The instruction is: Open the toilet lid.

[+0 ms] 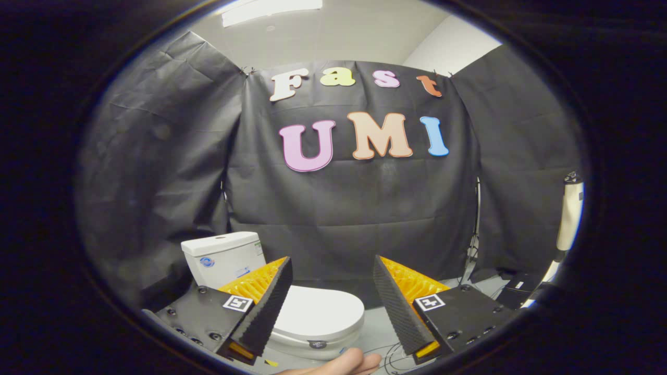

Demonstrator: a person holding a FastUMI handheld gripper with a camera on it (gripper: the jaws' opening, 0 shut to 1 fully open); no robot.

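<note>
Gripper [333, 271] fingers spread wide, holding nothing. Toilet lid [318, 312] lies closed beyond and between them, toward the left finger. Cistern [224, 258] stands far left.

Open gap between the spread tongs [333, 271]; closed lid [318, 312] just ahead, tank [224, 258] behind it, a hand [338, 364] below.

A fisheye camera riding on the hand-held gripper [332, 271] looks forward along its two parted fingers, level toward the booth's black cloth wall [354, 219]. The toilet [312, 312] sits low and near, just beyond the fingers and left of them, seen slightly from above.
</note>
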